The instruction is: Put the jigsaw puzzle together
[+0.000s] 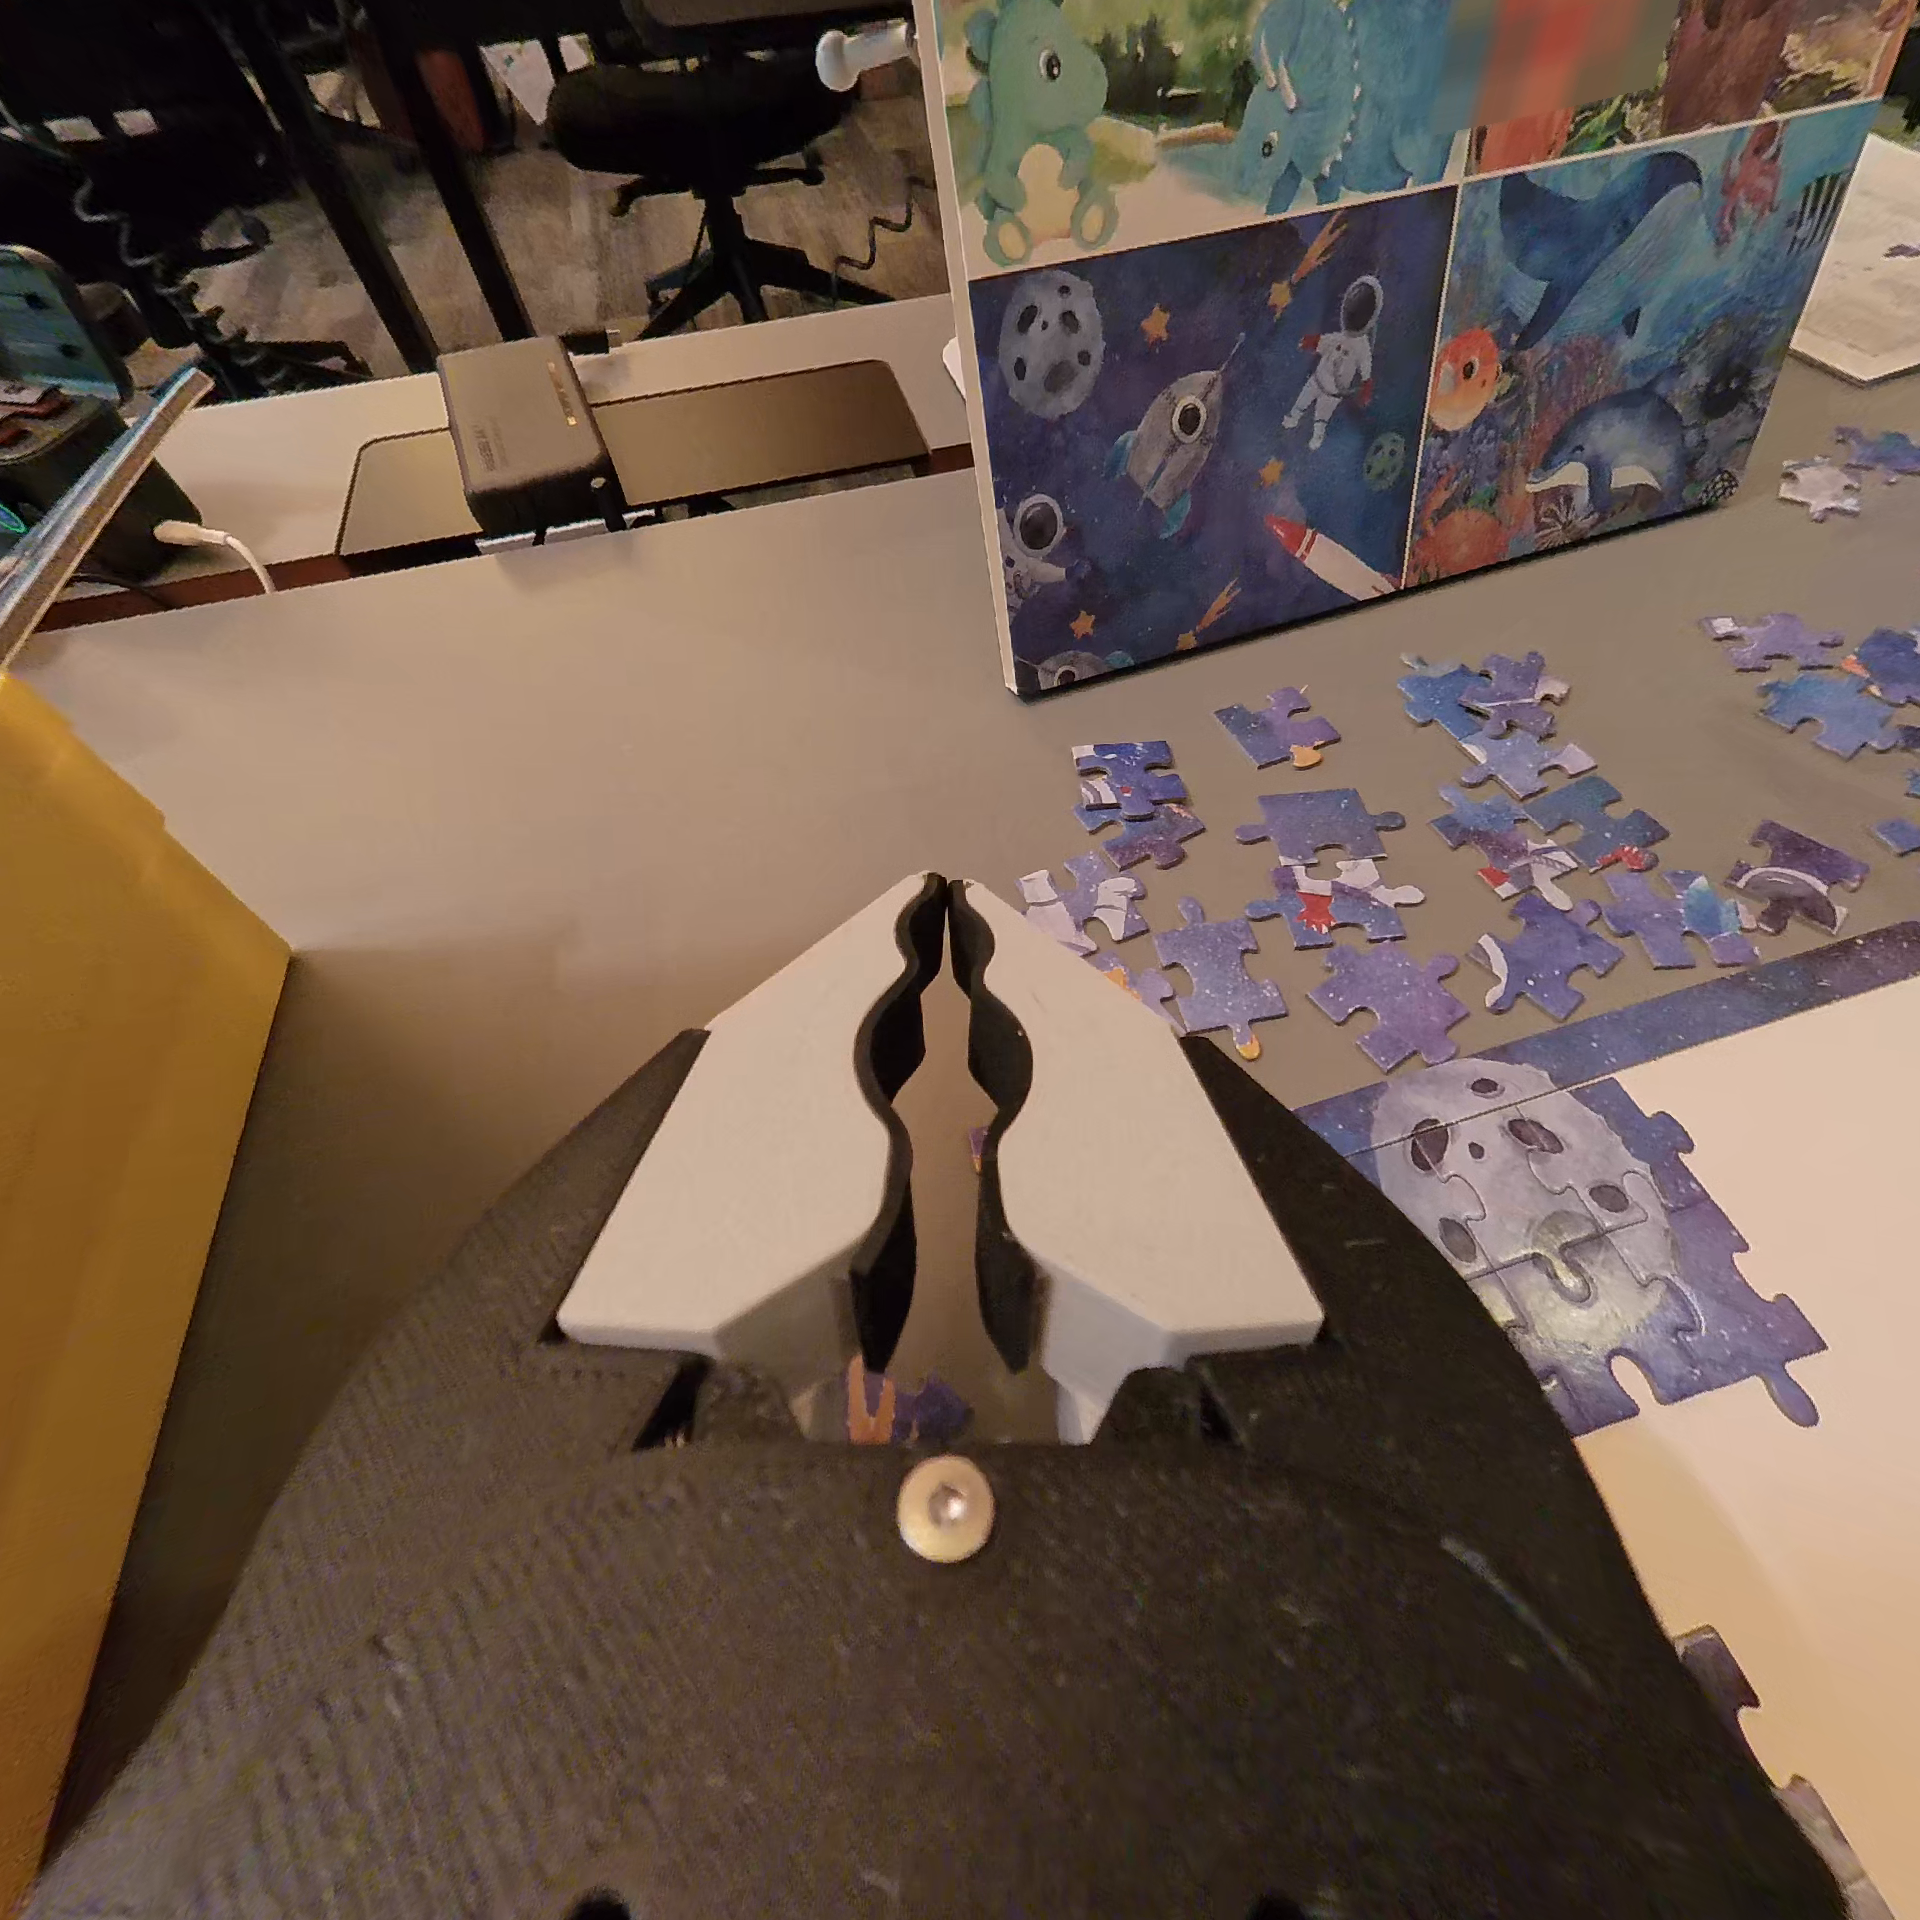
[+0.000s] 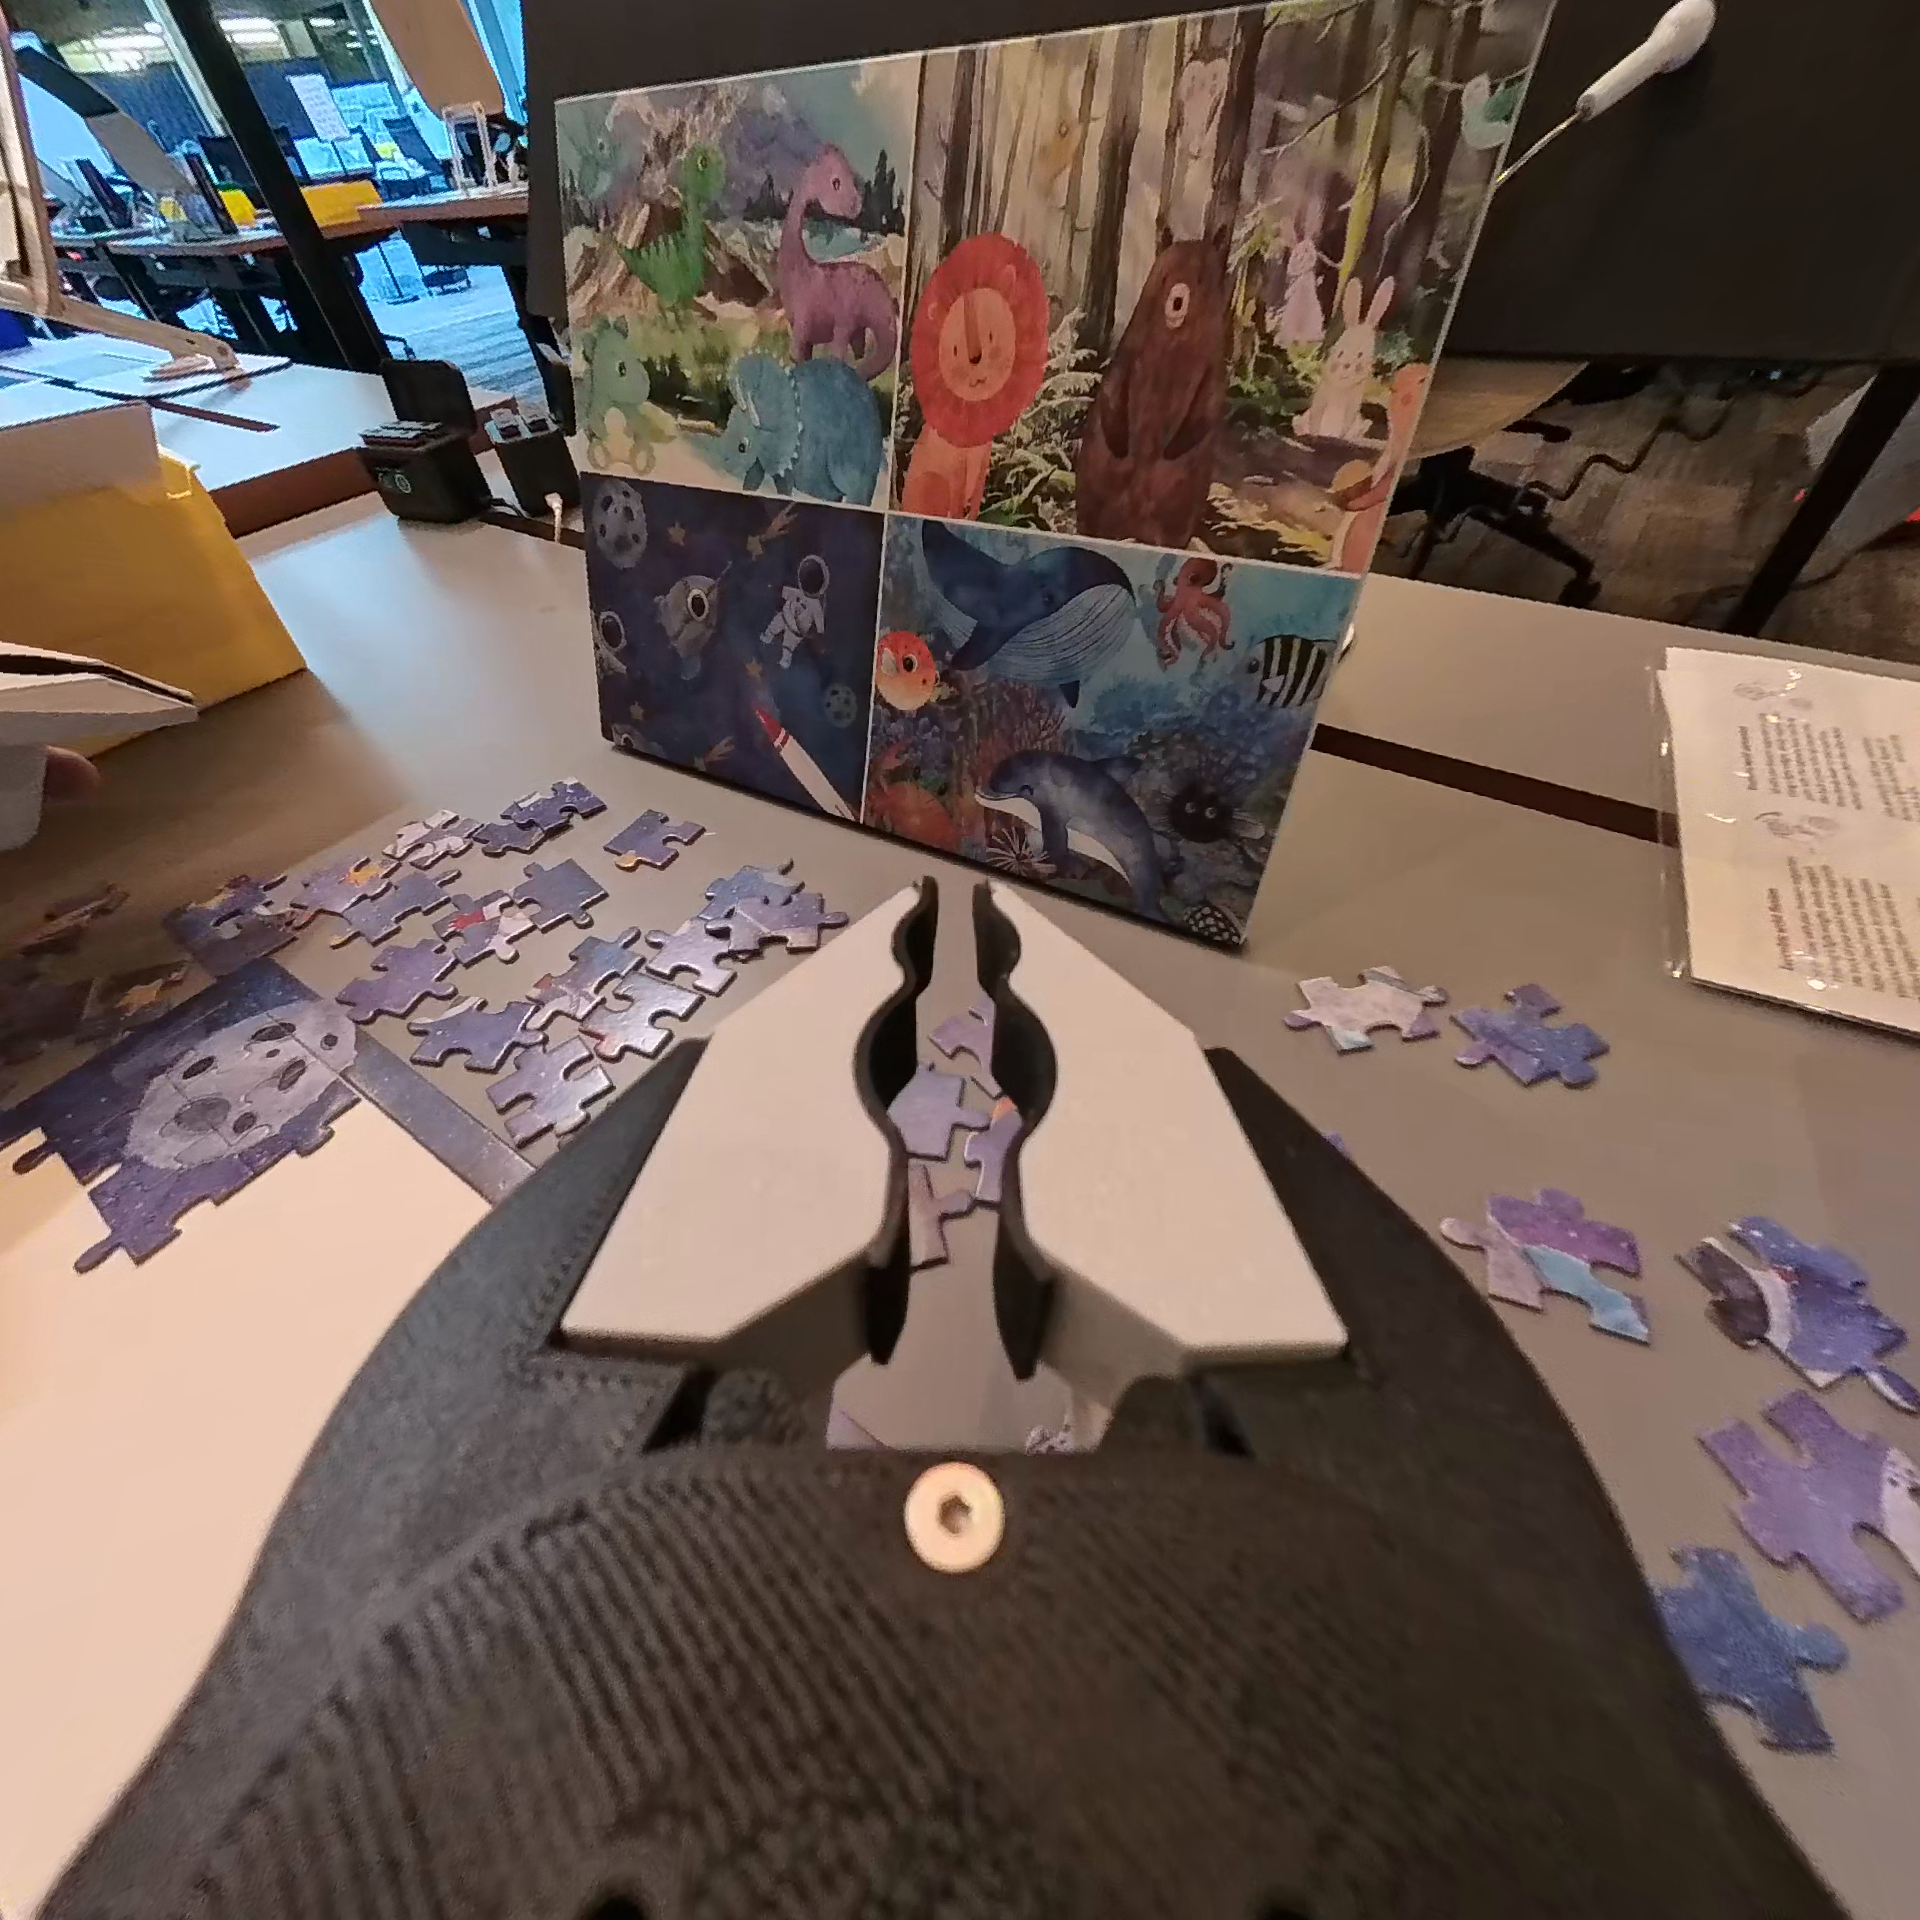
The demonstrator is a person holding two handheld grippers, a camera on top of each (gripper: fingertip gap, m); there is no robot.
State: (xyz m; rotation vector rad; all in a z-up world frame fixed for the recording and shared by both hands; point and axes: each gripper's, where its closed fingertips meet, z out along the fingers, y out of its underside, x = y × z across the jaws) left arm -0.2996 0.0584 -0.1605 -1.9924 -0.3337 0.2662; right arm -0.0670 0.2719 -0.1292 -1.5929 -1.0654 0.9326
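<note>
My left gripper (image 1: 948, 883) is shut with its fingertips touching and nothing between them; it hovers over bare grey table (image 1: 520, 779), left of several loose blue-purple puzzle pieces (image 1: 1320, 826). A joined puzzle section with a moon (image 1: 1538, 1195) lies on a white board (image 1: 1766, 1351) to its right. My right gripper (image 2: 951, 888) stands slightly open with nothing between its tips, above a few loose pieces (image 2: 940, 1112) seen through the gap. The moon section (image 2: 229, 1091) and more loose pieces (image 2: 561, 894) lie to its left. The left gripper's white finger (image 2: 104, 696) shows at the far left.
An upright picture-covered puzzle box (image 2: 987, 520) stands at the back of the table, and also shows in the left wrist view (image 1: 1351, 416). A yellow envelope (image 1: 104, 987) lies left. Printed sheets in a clear sleeve (image 2: 1808, 831) and several pieces (image 2: 1527, 1034) lie right. The gap from one gripper's tips to the other's is roughly 30 cm.
</note>
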